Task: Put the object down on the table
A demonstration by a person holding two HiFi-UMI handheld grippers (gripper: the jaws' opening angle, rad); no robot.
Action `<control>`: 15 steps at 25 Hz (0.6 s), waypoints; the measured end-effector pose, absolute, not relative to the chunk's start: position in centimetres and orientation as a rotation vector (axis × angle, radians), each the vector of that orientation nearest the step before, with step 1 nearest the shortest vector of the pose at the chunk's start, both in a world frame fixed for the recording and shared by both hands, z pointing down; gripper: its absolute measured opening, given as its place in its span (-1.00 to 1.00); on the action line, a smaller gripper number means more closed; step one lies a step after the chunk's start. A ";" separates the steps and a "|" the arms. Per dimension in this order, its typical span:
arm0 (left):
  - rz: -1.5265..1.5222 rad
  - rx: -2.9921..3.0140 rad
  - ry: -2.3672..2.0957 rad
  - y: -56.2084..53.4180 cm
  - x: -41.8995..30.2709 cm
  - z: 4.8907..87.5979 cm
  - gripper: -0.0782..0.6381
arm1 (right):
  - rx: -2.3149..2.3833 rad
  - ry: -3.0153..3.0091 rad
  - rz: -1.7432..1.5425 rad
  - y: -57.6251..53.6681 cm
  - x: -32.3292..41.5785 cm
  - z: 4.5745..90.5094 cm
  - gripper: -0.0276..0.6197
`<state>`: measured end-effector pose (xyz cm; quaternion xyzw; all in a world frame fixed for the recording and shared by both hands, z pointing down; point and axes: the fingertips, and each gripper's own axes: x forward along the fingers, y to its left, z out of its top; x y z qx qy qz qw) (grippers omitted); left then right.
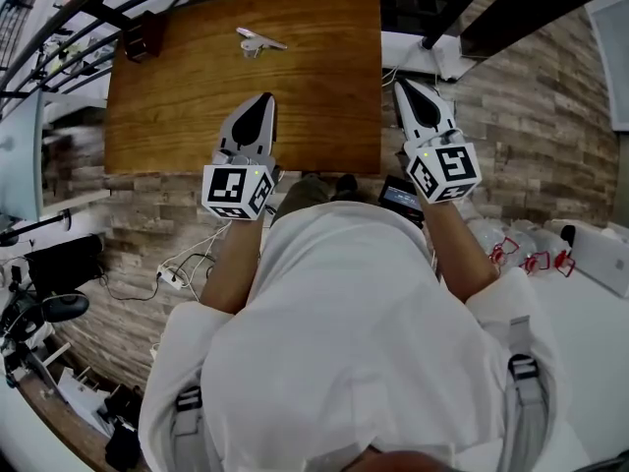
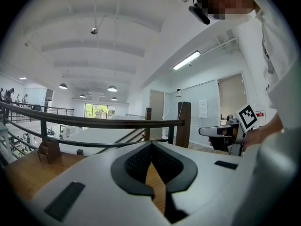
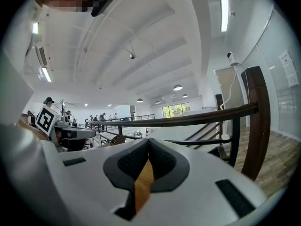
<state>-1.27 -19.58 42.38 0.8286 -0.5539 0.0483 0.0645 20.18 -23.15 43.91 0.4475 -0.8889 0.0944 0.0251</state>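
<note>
Surface [image 1: 324, 87] of bare wood, with open room across its middle and near half. The left tool [image 1: 267, 98] hangs over that near part, clenched on nothing. The right tool [image 1: 401, 85], equally clenched and empty, sits just off the right edge. The object [image 1: 259, 40] — small, pale, long axis roughly left to right — already lies near the far edge, straight ahead of the left tool, which is the nearer one. A dark block [image 1: 143, 35] occupies the far left corner.
</note>
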 end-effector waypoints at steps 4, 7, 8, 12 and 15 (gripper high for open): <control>0.135 2.505 -1.649 -19.5 -0.7 42.7 -0.74 | 1.380 -2.758 0.306 -23.0 20.5 44.2 -0.84; 0.130 2.502 -1.637 -19.3 -0.6 43.1 -0.74 | 1.383 -2.756 0.316 -22.8 20.6 44.6 -0.84; 0.130 2.501 -1.637 -19.2 -0.6 43.1 -0.74 | 1.384 -2.756 0.318 -22.7 20.7 44.6 -0.84; 0.127 2.498 -1.637 -19.1 -0.7 43.2 -0.74 | 1.389 -2.753 0.326 -22.5 20.8 44.9 -0.84; 0.116 2.490 -1.631 -19.0 -0.7 43.2 -0.74 | 1.397 -2.752 0.334 -22.4 21.0 44.9 -0.84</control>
